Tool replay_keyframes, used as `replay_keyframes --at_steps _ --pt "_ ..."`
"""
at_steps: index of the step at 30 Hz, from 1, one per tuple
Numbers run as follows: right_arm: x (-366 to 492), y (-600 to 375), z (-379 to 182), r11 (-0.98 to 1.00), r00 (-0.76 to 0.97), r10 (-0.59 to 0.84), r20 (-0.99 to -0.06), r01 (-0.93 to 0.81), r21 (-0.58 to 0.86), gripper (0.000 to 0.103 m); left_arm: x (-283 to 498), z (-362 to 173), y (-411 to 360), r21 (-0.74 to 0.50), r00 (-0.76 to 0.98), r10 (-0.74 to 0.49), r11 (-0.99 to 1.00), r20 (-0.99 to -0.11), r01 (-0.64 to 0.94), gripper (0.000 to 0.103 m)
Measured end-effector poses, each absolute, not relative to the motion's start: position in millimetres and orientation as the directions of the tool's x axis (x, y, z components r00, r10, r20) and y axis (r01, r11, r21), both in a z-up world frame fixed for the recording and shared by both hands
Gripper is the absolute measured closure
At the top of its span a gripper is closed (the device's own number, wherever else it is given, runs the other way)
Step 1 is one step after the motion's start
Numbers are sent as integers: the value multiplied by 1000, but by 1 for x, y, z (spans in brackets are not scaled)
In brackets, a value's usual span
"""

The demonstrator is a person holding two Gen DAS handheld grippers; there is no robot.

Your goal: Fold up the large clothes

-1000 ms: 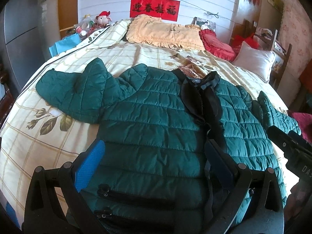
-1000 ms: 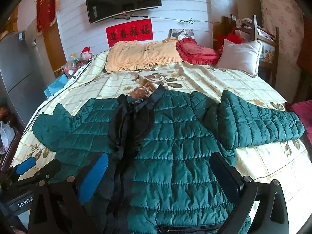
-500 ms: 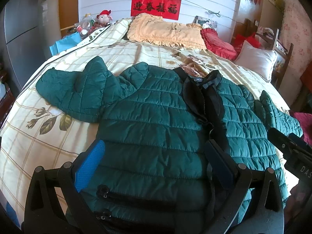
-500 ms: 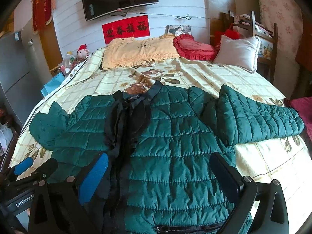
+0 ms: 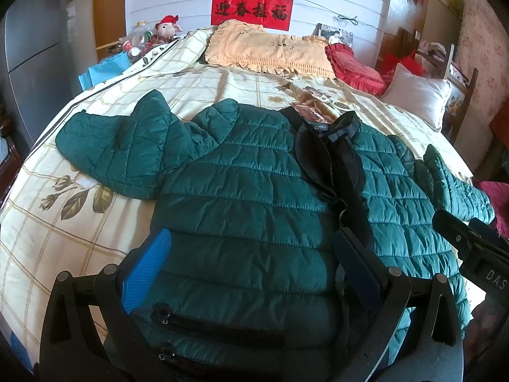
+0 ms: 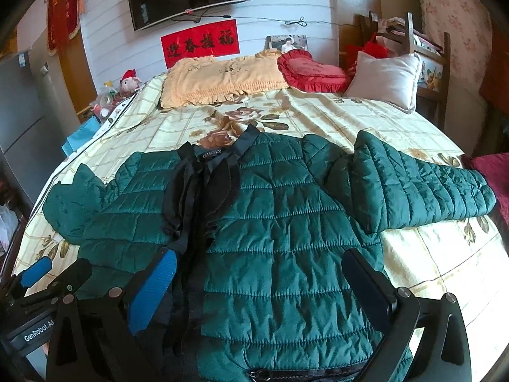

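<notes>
Both the left gripper (image 5: 251,261) and right gripper (image 6: 264,273) are hanging wide-jawed, barely drifting, apparently above the green puffer jacket's (image 6: 280,222) hem; folding is not started.

Green quilted jacket (image 5: 254,191) is laid flat, front up, on the bed (image 5: 63,238), sleeves spread. Left gripper (image 5: 251,254) is held wide open above its lower half, nothing grasped.
</notes>
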State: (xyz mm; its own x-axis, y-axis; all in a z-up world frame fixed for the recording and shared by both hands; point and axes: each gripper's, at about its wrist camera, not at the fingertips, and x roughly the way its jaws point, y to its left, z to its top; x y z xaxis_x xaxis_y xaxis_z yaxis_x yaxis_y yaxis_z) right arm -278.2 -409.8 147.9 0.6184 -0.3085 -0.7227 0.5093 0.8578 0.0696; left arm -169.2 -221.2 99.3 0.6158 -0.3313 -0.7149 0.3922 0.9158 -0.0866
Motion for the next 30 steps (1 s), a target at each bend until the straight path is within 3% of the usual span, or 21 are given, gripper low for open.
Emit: replay_keyframes --at_steps 30 --pt "-269 -411 137 856 590 -302 -749 514 60 0 -159 88 -218 -84 608 -317 921 -728 379 1"
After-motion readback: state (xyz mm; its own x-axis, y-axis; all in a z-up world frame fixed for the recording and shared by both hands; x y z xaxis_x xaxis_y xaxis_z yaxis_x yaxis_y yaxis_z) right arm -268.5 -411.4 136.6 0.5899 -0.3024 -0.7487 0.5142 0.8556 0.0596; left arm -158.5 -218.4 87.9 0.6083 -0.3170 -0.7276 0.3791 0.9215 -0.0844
